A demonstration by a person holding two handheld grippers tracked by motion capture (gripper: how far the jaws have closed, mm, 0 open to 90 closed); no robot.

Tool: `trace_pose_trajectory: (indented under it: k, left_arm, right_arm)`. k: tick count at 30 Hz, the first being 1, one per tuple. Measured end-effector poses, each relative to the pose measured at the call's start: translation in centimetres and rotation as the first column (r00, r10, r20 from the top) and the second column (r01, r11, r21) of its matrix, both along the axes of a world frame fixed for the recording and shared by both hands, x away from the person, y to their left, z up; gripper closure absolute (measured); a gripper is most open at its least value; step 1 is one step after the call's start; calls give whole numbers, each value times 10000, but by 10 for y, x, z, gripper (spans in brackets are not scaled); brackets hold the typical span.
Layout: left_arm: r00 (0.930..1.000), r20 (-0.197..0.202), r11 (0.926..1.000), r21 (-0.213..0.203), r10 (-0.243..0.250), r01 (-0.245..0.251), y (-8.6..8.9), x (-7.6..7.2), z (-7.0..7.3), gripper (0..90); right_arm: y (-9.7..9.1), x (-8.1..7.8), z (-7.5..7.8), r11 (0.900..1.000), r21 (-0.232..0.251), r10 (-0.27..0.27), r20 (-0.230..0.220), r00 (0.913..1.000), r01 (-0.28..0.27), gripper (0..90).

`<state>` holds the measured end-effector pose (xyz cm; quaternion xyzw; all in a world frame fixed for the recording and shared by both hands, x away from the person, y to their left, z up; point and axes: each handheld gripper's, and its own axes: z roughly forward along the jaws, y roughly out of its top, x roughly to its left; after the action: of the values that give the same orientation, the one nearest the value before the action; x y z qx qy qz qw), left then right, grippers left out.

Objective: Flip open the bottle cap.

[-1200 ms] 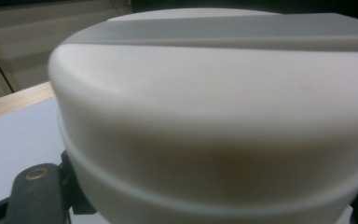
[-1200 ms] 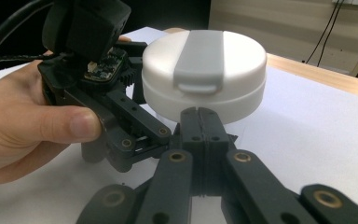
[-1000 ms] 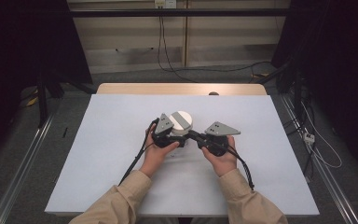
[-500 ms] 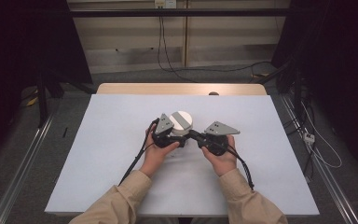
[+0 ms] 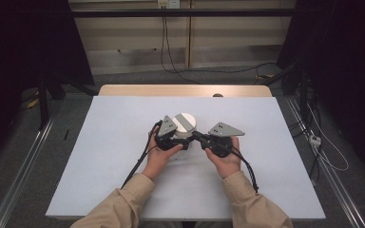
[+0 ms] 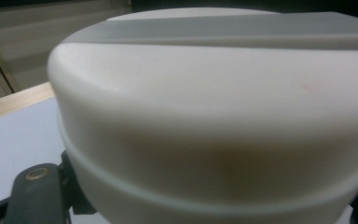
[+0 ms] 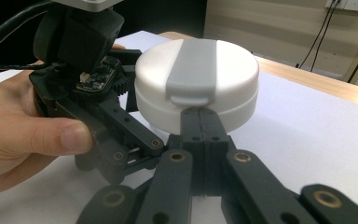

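Two grippers meet at the middle of the white table [image 5: 100,156], and between them we have a round white container [image 5: 184,124] with a grey band across its lid. From the high view, our left gripper [image 5: 171,140] sits just left of the container and our right gripper [image 5: 202,138] just right of it, each with its grey three-cornered plate on top and its cable trailing back toward us past our tan sleeves. Our left hand [image 5: 159,154] and right hand [image 5: 225,159] lie on the tabletop behind the tools. In the right gripper view, the right gripper [image 7: 199,122] has its two black jaws pressed flat together, tips closed on each other with nothing between them; those tips touch the container's lower wall, right under the small tab at the end of the grey band [image 7: 191,70]. The same view shows the left gripper [image 7: 128,100] reaching in from the left, its jaws drawn in against the container's side below the lid, with the fingers [image 7: 51,135] of our left hand wrapped around its body. In the left gripper view the container's white wall [image 6: 214,140] stands very close to the camera, with the lid's seam running around it and the grey band across the top; a corner of one dark jaw link shows at the lower left. The container stands upright on the table, at its centre, well clear of the wooden strip [image 5: 185,90] along the far edge.
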<state>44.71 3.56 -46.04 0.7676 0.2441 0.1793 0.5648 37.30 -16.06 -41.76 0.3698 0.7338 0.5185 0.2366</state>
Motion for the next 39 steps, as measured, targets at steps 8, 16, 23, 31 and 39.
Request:
trace_pose_trajectory:
  k: [8,16,23,31,39]
  left_arm:
    - [10000,13,10000,-1,-2,2,0,0,0,185]
    - [10000,10,10000,8,-7,7,0,0,0,185]
    - [10000,25,10000,19,-5,5,0,0,0,186]
    - [10000,20,10000,45,-7,7,-1,-1,0,186]
    - [10000,25,9999,112,-17,17,0,0,0,186]
  right_arm:
    - [0,0,1,10000,18,42,73,10000,-42,900]
    - [0,0,1,10000,11,68,90,9999,-68,900]
    - [1,0,2,10000,41,73,89,9999,-73,900]
    - [1,-1,4,9999,88,137,163,9998,-138,900]
    - [2,-1,6,9998,129,166,205,9997,-169,900]
